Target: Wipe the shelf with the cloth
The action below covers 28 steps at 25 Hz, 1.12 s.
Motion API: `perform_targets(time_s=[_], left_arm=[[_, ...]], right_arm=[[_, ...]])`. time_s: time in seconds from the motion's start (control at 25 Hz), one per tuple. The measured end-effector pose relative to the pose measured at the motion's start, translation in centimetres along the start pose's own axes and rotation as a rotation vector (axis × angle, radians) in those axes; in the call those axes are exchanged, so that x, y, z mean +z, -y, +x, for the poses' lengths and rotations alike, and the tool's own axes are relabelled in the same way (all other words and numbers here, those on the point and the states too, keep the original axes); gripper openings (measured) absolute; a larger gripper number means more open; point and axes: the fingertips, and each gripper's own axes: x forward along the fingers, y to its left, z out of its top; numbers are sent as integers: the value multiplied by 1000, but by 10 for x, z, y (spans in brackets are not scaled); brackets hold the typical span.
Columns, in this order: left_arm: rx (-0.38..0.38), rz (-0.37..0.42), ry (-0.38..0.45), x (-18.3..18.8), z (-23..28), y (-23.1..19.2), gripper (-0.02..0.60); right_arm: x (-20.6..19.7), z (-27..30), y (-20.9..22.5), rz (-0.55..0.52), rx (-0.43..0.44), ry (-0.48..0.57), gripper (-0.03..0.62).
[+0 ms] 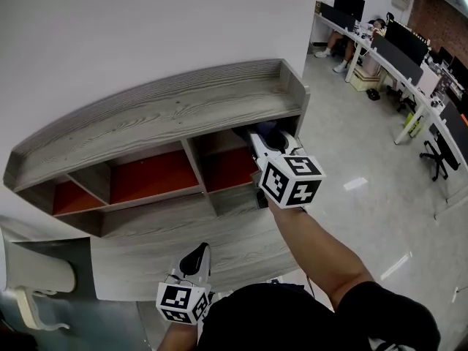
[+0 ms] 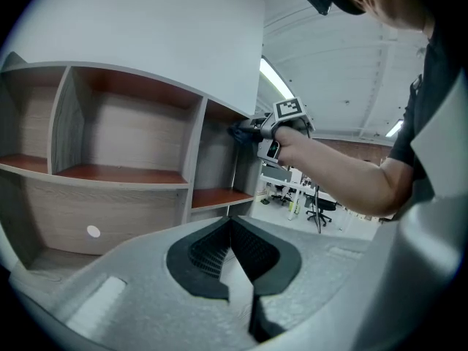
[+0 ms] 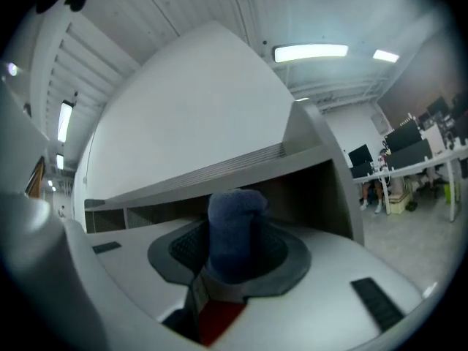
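Note:
The grey wooden shelf unit with orange-red boards stands against the white wall. My right gripper reaches into its right-hand compartment, over the red board, shut on a dark blue cloth. In the right gripper view the cloth stands bunched between the jaws, under the shelf's top board. The left gripper view shows the right gripper at that compartment from the side, the cloth at its tip. My left gripper hangs low over the desk top, its jaws shut on nothing.
A grey desk top lies under the shelf unit. A white chair stands at the lower left. To the right is open floor, then long office desks with monitors, a seated person and an office chair.

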Motion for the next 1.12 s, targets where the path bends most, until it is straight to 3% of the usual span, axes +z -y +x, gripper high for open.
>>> perform_targets(time_s=[0.16,0.6,0.88,1.12], left_arm=[[18,-7,2,-1,-5,-4,11],[75,-28,13,-5,-22,-20,11],[94,-40,21,-6,-28,-29,11],[97,-46,24,-7,-29,-34,10]], right_arm=[[-4,9,-24,-139,30,-15,138],[-18,28,-85,-382,120,-19,138],[-23,32,-118,-481,176,1,137],[-24,33,-122,-490,180,2,133]])
